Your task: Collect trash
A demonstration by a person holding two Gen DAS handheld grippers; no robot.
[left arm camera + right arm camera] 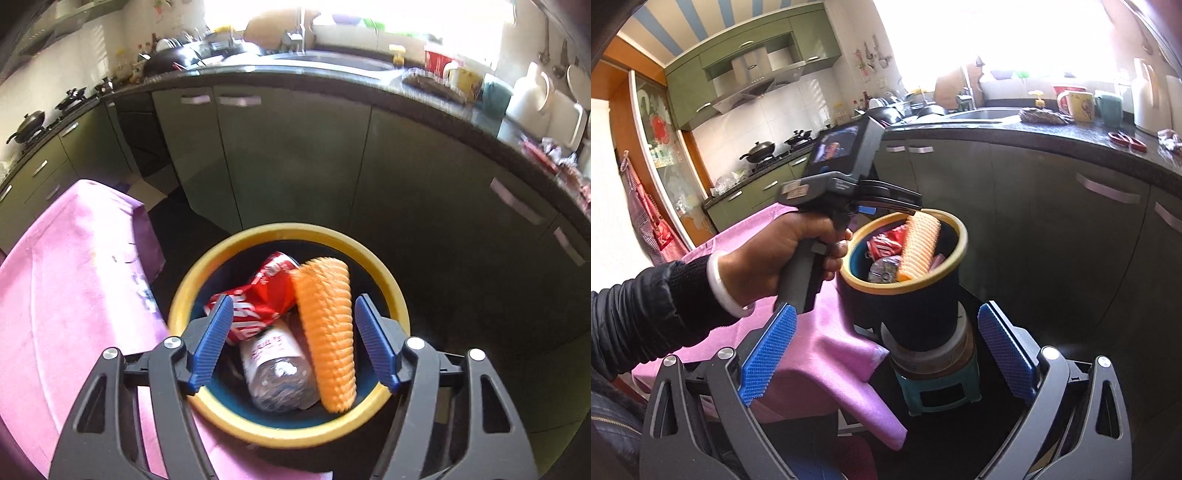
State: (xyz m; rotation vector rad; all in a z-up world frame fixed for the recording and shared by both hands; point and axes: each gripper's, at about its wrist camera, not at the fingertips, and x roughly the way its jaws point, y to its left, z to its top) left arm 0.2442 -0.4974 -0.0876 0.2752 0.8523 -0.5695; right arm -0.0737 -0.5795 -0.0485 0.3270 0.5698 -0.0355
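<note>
Two stacked stools [934, 373] under yellow-rimmed bin [955, 236]

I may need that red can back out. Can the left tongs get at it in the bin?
Probably not cleanly. The left tongs stand open over the bin, but the orange brush and plastic bottle lie partly across the red can.

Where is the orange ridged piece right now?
In both views the orange ridged piece stands tilted inside the yellow-rimmed bin, right of the red can.
</note>
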